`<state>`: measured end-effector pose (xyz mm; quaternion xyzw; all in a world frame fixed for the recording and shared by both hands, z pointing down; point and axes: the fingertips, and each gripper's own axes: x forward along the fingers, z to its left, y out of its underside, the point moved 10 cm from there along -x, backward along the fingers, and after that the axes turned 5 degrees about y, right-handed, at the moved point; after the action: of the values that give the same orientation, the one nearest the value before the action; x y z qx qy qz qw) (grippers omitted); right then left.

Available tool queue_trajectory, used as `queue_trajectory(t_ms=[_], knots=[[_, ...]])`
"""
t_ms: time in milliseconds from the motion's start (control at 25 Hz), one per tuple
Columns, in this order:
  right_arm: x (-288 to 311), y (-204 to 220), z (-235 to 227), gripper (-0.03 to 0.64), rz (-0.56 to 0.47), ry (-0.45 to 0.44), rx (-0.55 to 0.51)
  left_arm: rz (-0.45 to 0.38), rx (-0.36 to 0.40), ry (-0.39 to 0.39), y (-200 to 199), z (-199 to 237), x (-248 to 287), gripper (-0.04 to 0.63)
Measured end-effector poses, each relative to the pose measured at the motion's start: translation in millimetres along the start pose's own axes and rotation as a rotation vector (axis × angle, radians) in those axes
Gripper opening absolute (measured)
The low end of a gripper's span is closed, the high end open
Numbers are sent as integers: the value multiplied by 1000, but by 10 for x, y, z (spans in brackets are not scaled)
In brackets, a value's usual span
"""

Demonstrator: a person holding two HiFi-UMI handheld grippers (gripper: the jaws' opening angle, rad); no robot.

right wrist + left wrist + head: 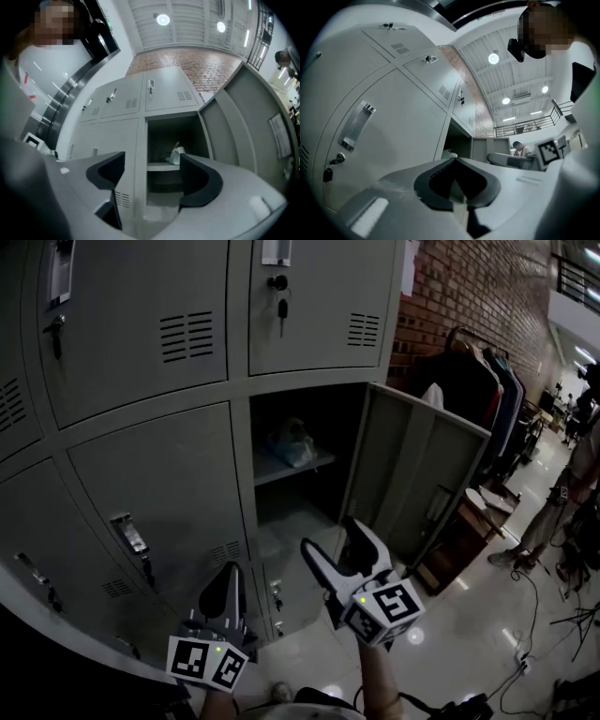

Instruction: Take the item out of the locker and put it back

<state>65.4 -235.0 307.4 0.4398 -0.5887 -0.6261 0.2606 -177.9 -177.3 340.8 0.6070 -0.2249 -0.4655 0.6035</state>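
**Locker bank: door open, item on the shelf, both grippers clear of it**

Grey metal lockers (pixel 150 474) fill the left and centre, with a brick wall (pixel 469 287) and a clothes rack (pixel 478 371) to the right. Shiny floor (pixel 469 634) below. One locker stands open, door (pixel 412 474) swung out to the right. The item (pixel 292 444), a pale crumpled bag, sits on the inner shelf (pixel 281 468) toward its right side, nothing touching it. A key (pixel 281 307) hangs from the lock of the locker above.

Right gripper (pixel 333 535): jaws spread, nothing between the pads, aimed at the open compartment from outside, well short of the bag. Left gripper (pixel 225 582): jaws pressed together, empty, low in front of the closed doors to the left. A person (pixel 553 502) stands at the far right.
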Motion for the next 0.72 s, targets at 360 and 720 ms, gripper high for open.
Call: queue_trajectory(t_ms=[360, 720], knots=[[1869, -1, -897, 456, 288, 104, -31, 18, -1, 39, 82, 19, 352, 5], [2223, 167, -821, 16, 326, 0, -123, 14, 10, -29, 98, 227, 464, 5]])
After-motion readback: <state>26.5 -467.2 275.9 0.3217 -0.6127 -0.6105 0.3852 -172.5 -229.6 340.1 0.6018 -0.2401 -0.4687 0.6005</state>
